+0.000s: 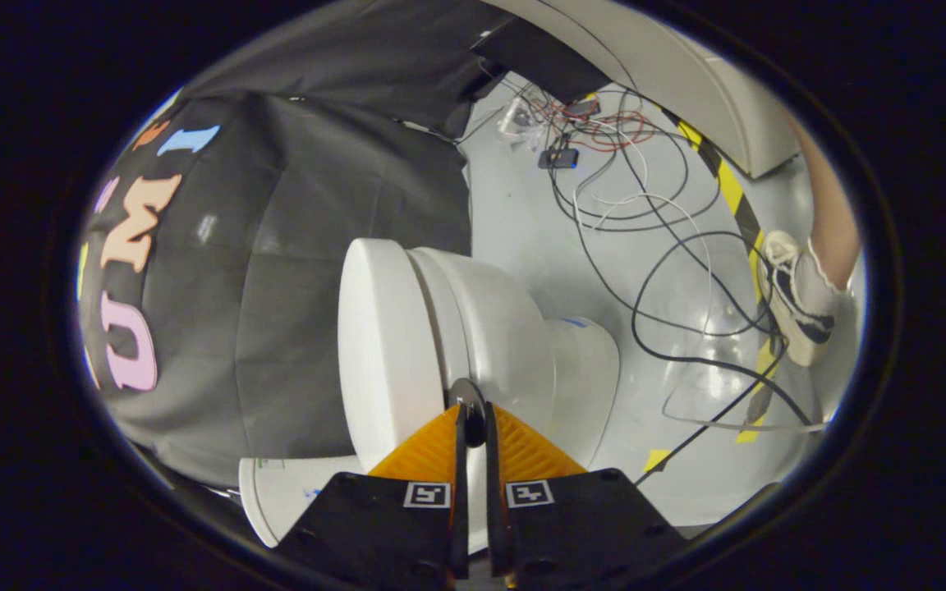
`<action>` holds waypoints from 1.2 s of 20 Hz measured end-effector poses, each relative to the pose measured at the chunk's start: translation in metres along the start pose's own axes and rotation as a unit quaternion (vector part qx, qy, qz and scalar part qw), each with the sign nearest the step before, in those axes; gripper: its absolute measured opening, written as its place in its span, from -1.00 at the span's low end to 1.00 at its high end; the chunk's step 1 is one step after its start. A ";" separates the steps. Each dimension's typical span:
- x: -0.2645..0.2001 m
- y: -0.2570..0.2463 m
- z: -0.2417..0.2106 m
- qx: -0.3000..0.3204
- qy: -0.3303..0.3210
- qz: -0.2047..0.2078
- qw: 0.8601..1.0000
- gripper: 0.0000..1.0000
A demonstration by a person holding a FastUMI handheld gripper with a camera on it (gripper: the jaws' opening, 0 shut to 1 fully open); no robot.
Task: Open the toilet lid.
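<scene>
- Looking along the gripper (473,423), its two fingers stand nearly together, a narrow slot between them, and nothing is clamped in that slot as far as I can tell.
- Just ahead of the fingertips sits the toilet (489,328), seen rotated by the tilt of the camera; its rounded bowl bulges toward the grey floor (522,230).
- The toilet lid (378,345) is the flat white slab on the side of the bowl facing the black cloth wall (276,287); it lies against the rim, so it is not yet raised.
- Key relation: the fingertips point at the seam where lid meets bowl, with the lid's broad face running away from the fingers, edge-on.
- Judging by this, the coming move calls for hooking the tips under the lid's near edge and swinging it away from the bowl.
- Loose cables (654,246) trail over the floor beyond, and a person's shoe (797,308) stands well apart from the toilet.
</scene>
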State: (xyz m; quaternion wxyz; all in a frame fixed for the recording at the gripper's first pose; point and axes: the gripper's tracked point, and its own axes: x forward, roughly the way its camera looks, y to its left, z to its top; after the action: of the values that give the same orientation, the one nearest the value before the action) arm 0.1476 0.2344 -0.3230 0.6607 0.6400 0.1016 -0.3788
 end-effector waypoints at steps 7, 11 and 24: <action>-0.011 0.017 0.000 -0.035 -0.019 0.021 0.999 -0.87; -0.019 0.028 0.000 -0.077 -0.027 0.023 0.996 -0.87; -0.067 0.099 -0.002 -0.325 -0.061 0.034 0.943 -0.87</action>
State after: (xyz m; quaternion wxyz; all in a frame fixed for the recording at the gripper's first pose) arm 0.1645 0.2504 -0.2059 0.8501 0.3693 0.1567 -0.3411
